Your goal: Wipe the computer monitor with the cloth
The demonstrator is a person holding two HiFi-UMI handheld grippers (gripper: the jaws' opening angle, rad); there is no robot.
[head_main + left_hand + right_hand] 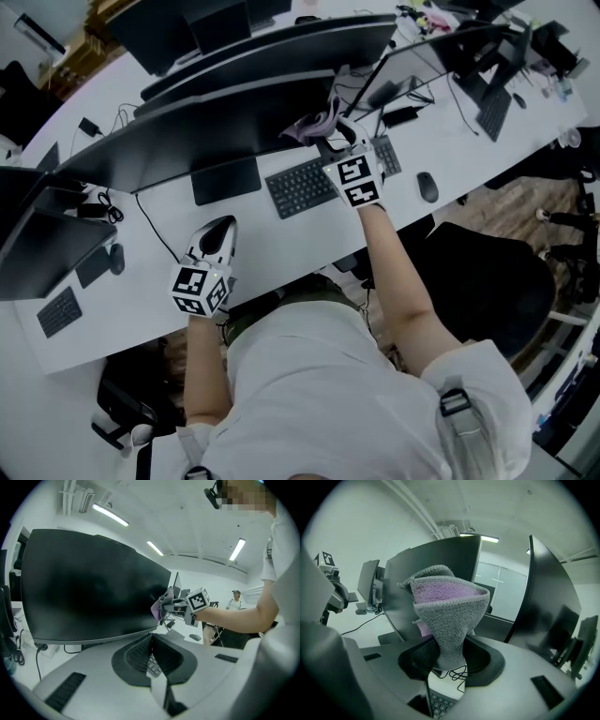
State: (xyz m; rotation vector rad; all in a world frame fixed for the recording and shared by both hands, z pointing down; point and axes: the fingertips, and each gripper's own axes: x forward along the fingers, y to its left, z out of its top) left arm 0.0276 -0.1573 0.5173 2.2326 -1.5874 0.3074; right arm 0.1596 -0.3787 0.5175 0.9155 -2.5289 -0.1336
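From the head view, a long curved monitor [216, 131] stands on the white desk [281, 244], with a keyboard [302, 186] just near of it and a mouse [427, 187] off to the right. The right gripper [336, 134] reaches far over the keyboard and holds a bunched cloth [314, 125] up at the right end of the screen. The left gripper [222, 225] lies low on the desk, near and to the left, well apart from the monitor. In the left gripper view its jaws are pressed together at the tips with nothing between them, and keyboard keys [152, 665] show through the gap below. Beyond them the dark screen [93, 583] fills the left of the scene, and the cloth [159, 607] sits against its right edge, carried by the right gripper [172, 605]. In the right gripper view the jaws pinch the lower end of the cloth [447, 616] — grey outside, purple within — which flares upward in front of the monitor [436, 559]. A second monitor [548, 597] stands to the right, a black cable [457, 672] lies on the desk below the jaws, and the left gripper [333, 591] shows far left.
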